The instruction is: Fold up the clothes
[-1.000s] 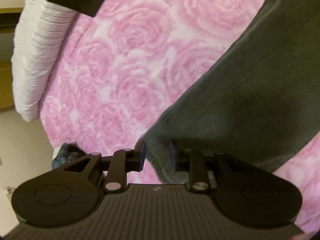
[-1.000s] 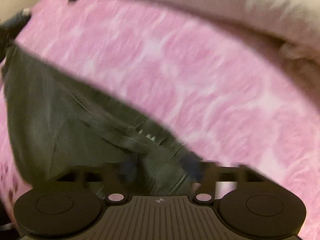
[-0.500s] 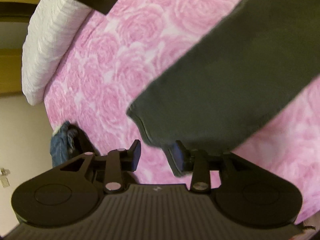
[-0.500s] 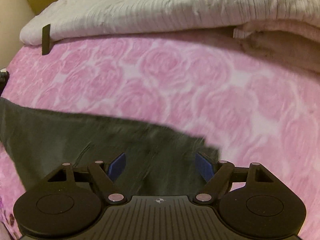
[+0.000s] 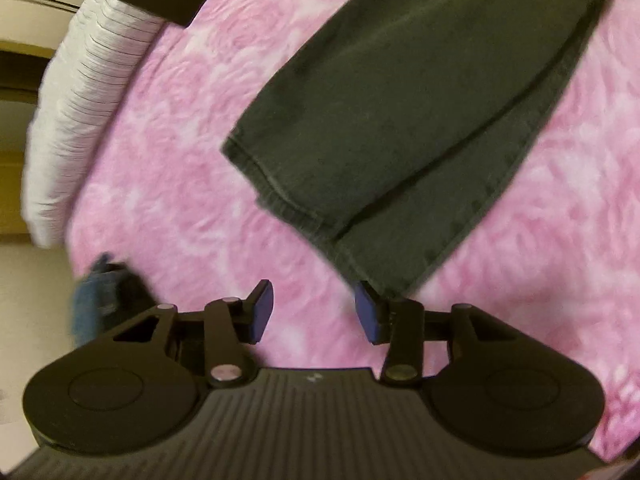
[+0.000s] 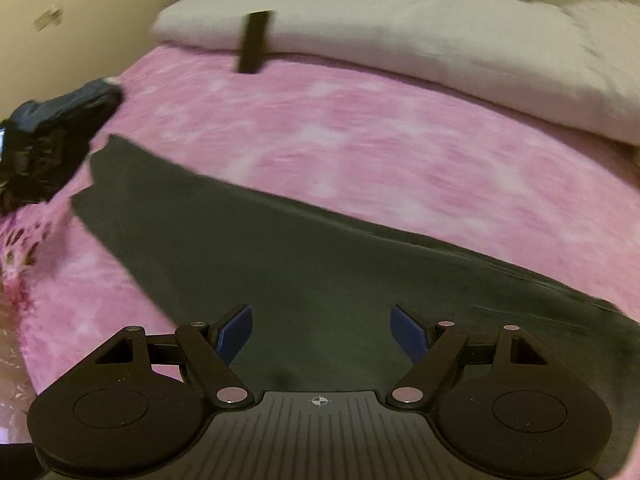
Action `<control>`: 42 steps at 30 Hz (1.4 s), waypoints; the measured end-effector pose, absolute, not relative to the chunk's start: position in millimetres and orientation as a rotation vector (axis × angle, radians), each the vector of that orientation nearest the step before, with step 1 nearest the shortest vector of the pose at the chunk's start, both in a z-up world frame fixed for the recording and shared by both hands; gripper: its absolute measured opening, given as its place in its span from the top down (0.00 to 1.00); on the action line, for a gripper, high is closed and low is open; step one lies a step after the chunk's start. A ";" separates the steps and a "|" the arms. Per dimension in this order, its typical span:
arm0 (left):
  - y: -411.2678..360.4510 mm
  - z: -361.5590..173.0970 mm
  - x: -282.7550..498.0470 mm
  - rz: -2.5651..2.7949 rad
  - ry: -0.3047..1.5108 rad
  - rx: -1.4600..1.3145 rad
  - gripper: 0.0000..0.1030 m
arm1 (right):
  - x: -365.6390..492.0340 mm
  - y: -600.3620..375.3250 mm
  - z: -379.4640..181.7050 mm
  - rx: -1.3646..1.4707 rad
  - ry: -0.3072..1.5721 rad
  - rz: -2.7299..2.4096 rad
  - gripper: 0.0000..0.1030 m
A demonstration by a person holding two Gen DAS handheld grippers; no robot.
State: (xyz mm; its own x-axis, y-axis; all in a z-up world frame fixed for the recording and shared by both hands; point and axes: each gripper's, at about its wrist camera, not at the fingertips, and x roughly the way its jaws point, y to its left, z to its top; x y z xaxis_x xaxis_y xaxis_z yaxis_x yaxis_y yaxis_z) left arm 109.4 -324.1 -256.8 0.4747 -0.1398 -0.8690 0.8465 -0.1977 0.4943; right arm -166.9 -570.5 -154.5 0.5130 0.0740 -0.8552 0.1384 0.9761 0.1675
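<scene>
A: What has just changed?

B: The left gripper (image 5: 314, 312) had the hem end of the dark trousers (image 5: 420, 120) between its jaws a second ago. Now the jaws are opening, with only pink bedspread (image 5: 180, 200) between them, and the hem lies just ahead of the right-hand pad. The right gripper (image 6: 322, 334) has let go too: it was blurred over bunched cloth, and now its jaws stand spread wide above flat fabric.

A: Meaning?

B: I judge the trousers are laid down leg on leg, lengthwise across the bed, ready for the next fold.

A: Counts?

B: One pair of trousers, two grippers, one white pillow (image 6: 400, 32), one black flat object (image 6: 256, 42) leaning on it, and one bluish bundle of clothes (image 6: 56, 128) at the bed's edge.
</scene>
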 end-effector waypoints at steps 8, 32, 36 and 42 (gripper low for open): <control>-309.8 -274.5 175.4 -1.351 0.720 1.178 0.62 | -72.0 -432.3 -198.6 0.155 1.088 -0.004 0.24; -300.2 -279.1 233.1 -1.443 1.340 0.957 0.80 | -46.9 -390.2 -219.1 0.175 1.205 -0.090 0.24; -301.0 -257.2 234.7 -1.402 1.291 1.026 0.81 | -79.6 -422.7 -215.9 0.218 1.199 -0.227 0.24; -328.0 -212.5 211.5 -1.346 1.170 1.111 0.81 | -148.0 -503.4 -191.0 0.206 1.126 -0.439 0.24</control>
